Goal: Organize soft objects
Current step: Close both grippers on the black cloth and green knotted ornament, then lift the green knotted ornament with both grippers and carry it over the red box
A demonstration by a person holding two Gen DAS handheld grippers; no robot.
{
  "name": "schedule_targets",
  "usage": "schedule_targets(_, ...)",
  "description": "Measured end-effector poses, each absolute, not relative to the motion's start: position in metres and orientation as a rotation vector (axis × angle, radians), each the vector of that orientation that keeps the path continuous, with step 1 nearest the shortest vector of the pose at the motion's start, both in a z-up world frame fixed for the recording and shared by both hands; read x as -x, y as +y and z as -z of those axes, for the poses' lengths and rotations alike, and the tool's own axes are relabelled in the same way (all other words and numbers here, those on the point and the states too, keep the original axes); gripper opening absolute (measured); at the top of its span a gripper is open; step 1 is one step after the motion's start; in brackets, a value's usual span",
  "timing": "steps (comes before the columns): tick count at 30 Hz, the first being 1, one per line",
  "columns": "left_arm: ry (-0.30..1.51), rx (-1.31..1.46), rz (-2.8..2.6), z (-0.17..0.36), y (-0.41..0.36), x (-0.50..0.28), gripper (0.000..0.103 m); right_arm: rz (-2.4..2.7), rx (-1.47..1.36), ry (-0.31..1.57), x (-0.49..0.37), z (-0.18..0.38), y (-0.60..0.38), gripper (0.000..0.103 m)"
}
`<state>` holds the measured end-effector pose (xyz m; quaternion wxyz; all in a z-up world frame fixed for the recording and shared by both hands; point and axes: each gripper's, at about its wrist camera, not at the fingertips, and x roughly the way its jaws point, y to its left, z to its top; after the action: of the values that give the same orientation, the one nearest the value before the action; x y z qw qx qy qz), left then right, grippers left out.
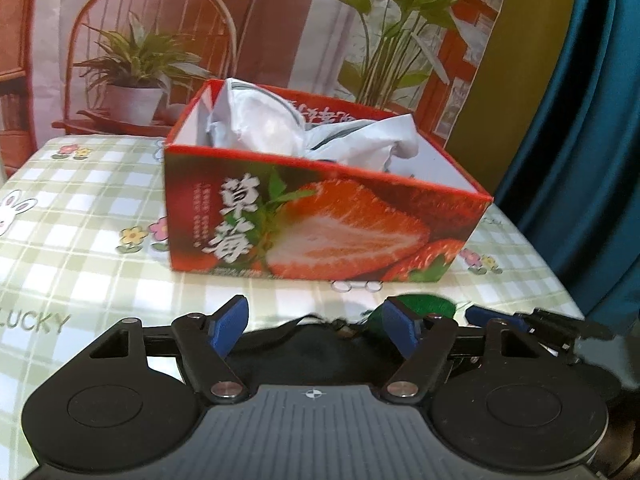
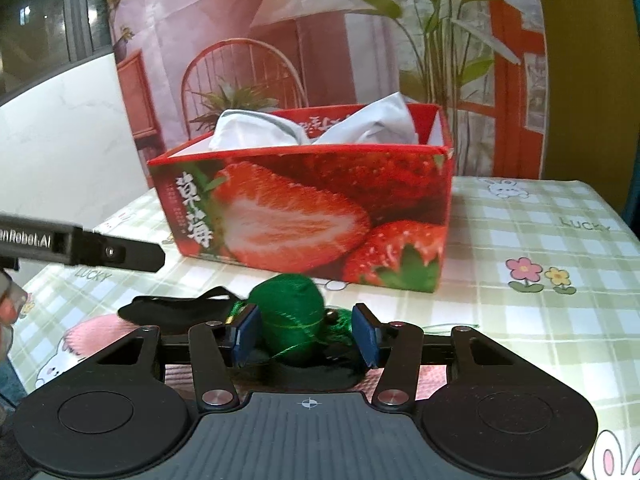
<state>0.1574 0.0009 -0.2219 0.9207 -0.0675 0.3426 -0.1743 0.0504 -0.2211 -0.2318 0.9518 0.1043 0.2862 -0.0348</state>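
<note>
One white cloth (image 1: 280, 128) already lies crumpled in the strawberry box (image 1: 320, 228), its folds standing above the rim; that part of the task appears done. Two soft items remain on the checked tablecloth (image 2: 540, 248) just before the box: a green ball (image 2: 290, 316) wound with glossy thread, trailing a tassel, and a flat black fabric piece with a strap (image 2: 168, 310); both are judged still to be boxed.

Right gripper (image 2: 306, 334): jaws part-way open, blue pads either side of the green ball; left pad close against it, right pad showing a gap, so no firm hold is confirmed. Left gripper (image 1: 316, 326): jaws fairly wide, straddling the black fabric, which lies low between them; contact cannot be told.

Materials: box is glossy printed cardboard, rectangular, open-topped, white inside; cloth is thin, smooth, with a grey stripe; tablecloth looks like slick vinyl, printed with rabbits and flowers; ball is rounded, slightly egg-shaped, likely to compress readily.
</note>
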Motion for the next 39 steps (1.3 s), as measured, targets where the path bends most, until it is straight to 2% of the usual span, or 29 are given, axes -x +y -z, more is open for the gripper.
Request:
schedule_targets(12,0.832,0.284,0.543,0.253,-0.039,-0.204,0.075,0.005,-0.233,0.604,-0.067,0.247,-0.222,0.047)
schedule_targets(15,0.861,0.302,0.550,0.261,-0.044,-0.212,0.074,-0.002,-0.233,0.605,-0.070,0.250,-0.219,0.043)
schedule_targets(18,0.875,0.328,0.582,0.270,-0.045,-0.213,0.065,0.005,-0.236,0.612,-0.071,0.252,-0.218,0.039)
schedule_targets(24,0.839,0.346,0.588,0.267,-0.043,-0.201,0.062,0.004,-0.247,0.602,-0.066,0.251,-0.217,0.037)
schedule_targets(32,0.727,0.350,0.614,0.229,-0.026,-0.187,0.061,-0.034,-0.214,0.515,-0.059,0.222,-0.213,0.037)
schedule_targets(39,0.617,0.323,0.643,0.172,-0.020,-0.193,0.060,-0.063,-0.161,0.408,-0.066,0.169,-0.220,0.037)
